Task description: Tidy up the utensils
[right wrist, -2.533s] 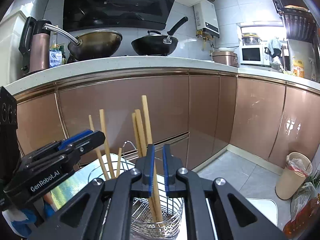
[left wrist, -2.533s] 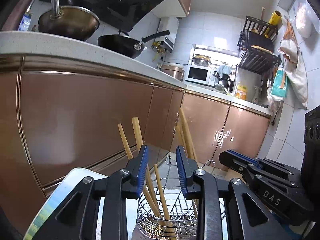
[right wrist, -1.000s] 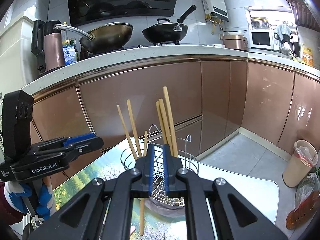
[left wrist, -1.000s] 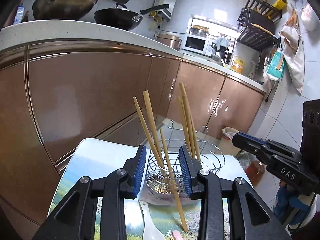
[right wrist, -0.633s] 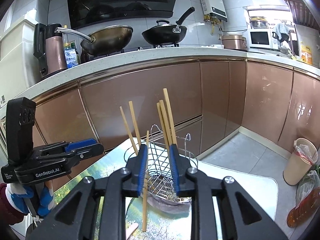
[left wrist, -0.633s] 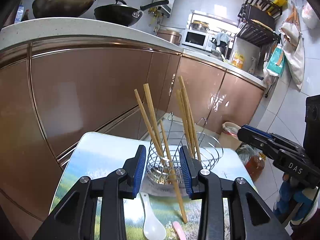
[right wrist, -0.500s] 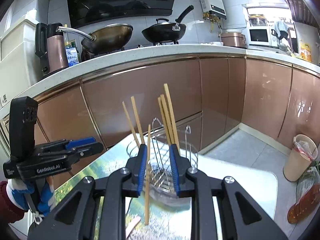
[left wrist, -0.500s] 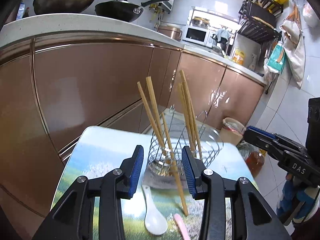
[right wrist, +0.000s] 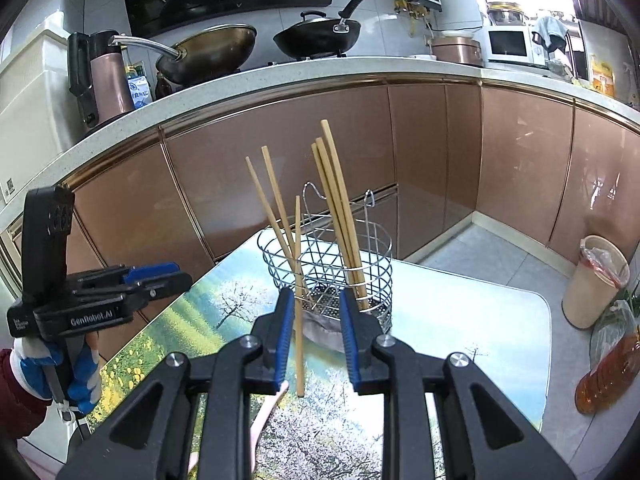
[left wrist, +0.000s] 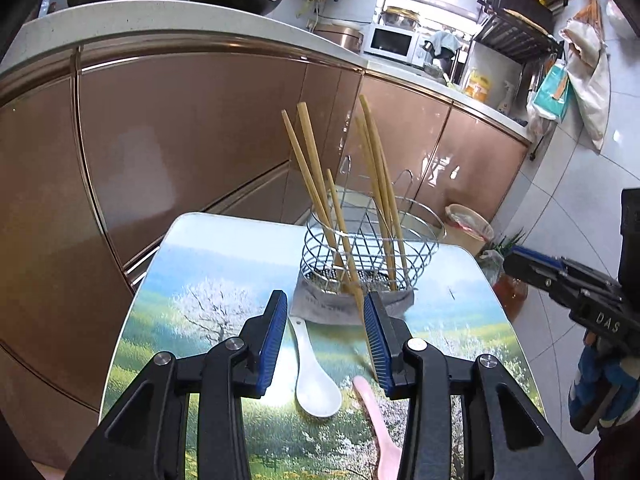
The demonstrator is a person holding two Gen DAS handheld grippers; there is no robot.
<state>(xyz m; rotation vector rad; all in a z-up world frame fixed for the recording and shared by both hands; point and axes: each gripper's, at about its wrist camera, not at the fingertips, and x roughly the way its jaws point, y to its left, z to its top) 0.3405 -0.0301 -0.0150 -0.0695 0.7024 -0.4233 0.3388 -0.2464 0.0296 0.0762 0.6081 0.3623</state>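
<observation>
A wire utensil basket (left wrist: pixel 374 246) (right wrist: pixel 326 272) stands on a grey cloth at the far end of the small table and holds several wooden chopsticks (left wrist: pixel 310 168) (right wrist: pixel 334 200). One loose chopstick (right wrist: pixel 298 296) (left wrist: pixel 346 248) leans against the basket's near side with its foot on the table. A white spoon (left wrist: pixel 314 376) and a pink spoon (left wrist: pixel 378 424) (right wrist: pixel 262 416) lie in front of the basket. My left gripper (left wrist: pixel 325 344) is open above the spoons. My right gripper (right wrist: pixel 315 338) is open and empty, the leaning chopstick showing between its fingers.
The table (left wrist: pixel 208 320) has a landscape print. Brown kitchen cabinets (left wrist: pixel 180 140) stand just behind it, with pans on the counter above. A bin (right wrist: pixel 596 280) and an orange bottle (right wrist: pixel 608 372) stand on the floor to the right.
Both grippers pulled back from the basket and rose. My right gripper opened and let go of the chopstick, which now leans against the basket. My left gripper opened wider.
</observation>
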